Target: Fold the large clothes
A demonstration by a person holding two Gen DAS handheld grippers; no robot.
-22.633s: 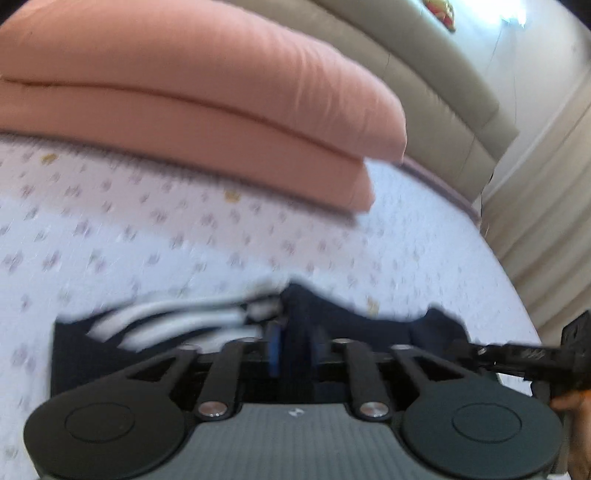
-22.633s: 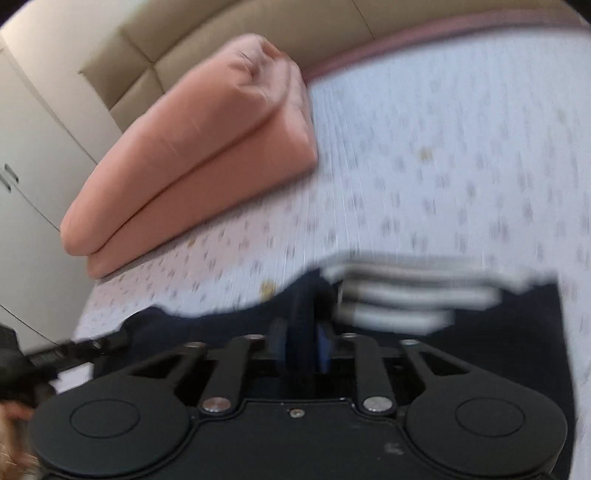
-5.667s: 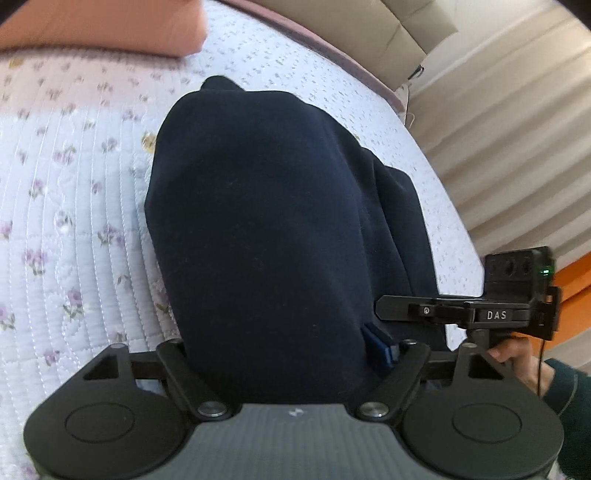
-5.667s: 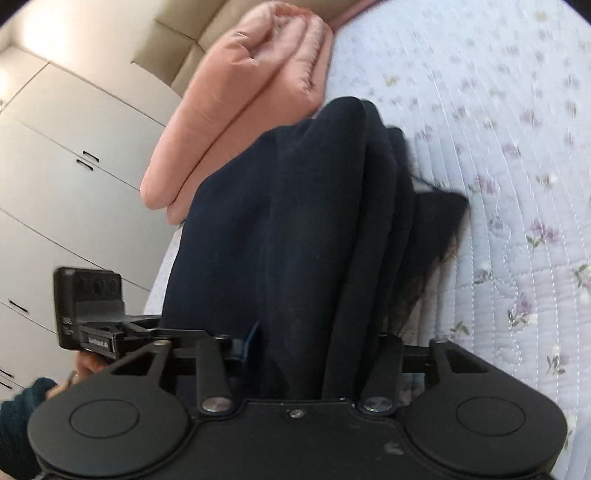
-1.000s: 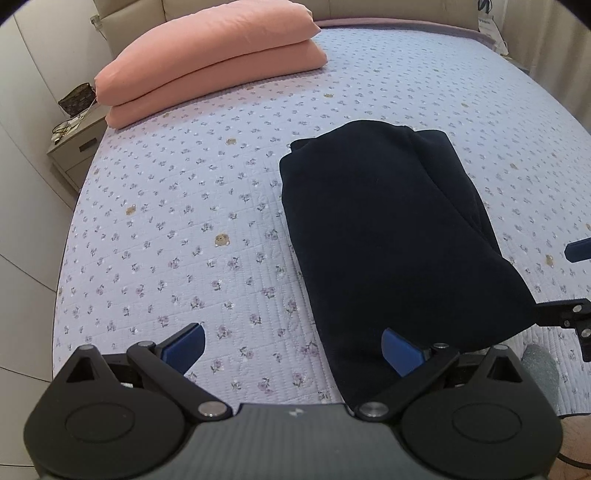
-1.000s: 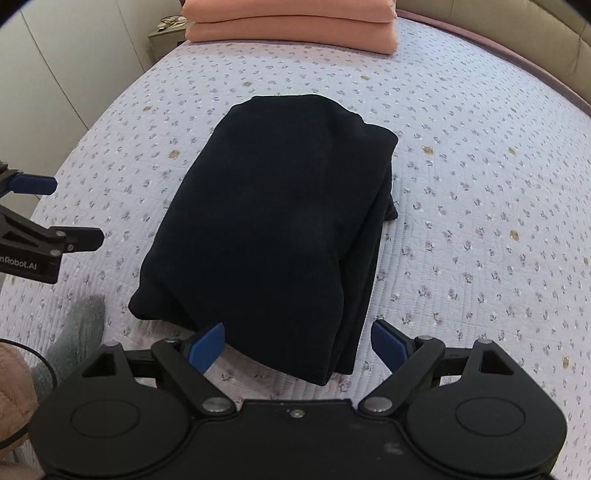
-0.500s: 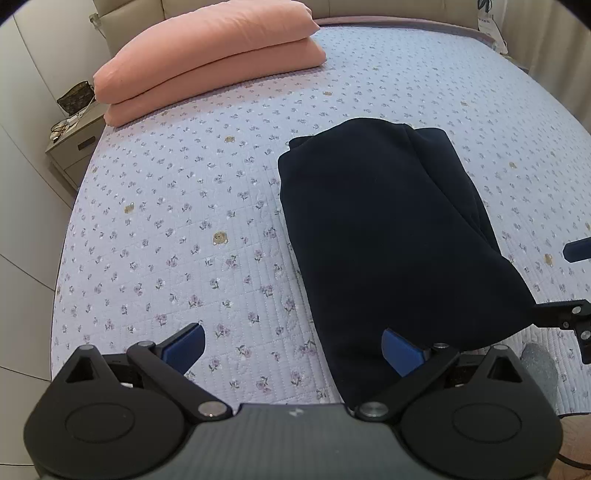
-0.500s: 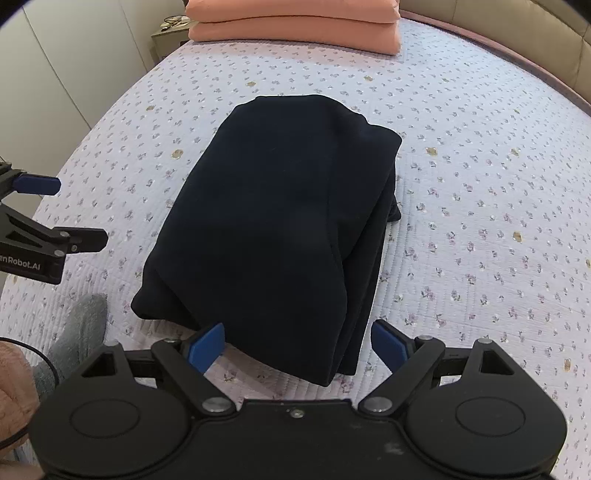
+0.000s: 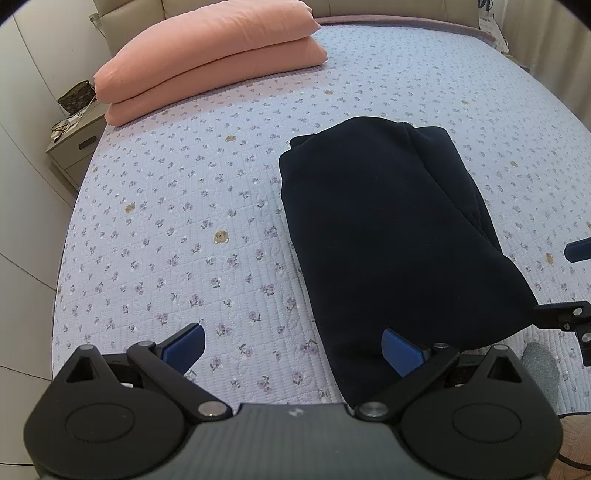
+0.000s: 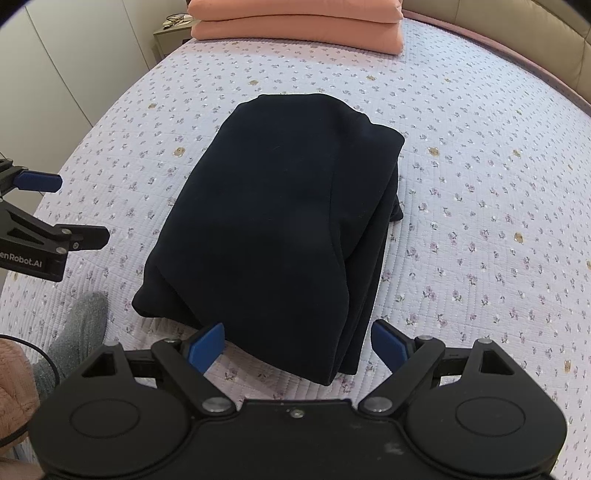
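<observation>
A dark navy garment [image 9: 388, 229] lies folded into a compact rectangle on the floral bedspread [image 9: 184, 221]; it also shows in the right wrist view [image 10: 280, 221]. My left gripper [image 9: 293, 349] is open and empty, held above the bed's near edge, just left of the garment's near end. My right gripper [image 10: 299, 343] is open and empty, held just short of the garment's near edge. Each gripper shows at the other view's edge: the right gripper [image 9: 574, 284], the left gripper [image 10: 55, 206].
Two stacked pink pillows [image 9: 207, 59] lie at the head of the bed, also in the right wrist view [image 10: 295, 22]. A nightstand [image 9: 74, 136] stands by the bed's far left corner. A grey-socked foot [image 10: 77, 328] is beside the bed.
Both grippers have drawn back slightly from the folded garment, which lies still. Earlier they were shut on the garment, folding it; now both are open.
</observation>
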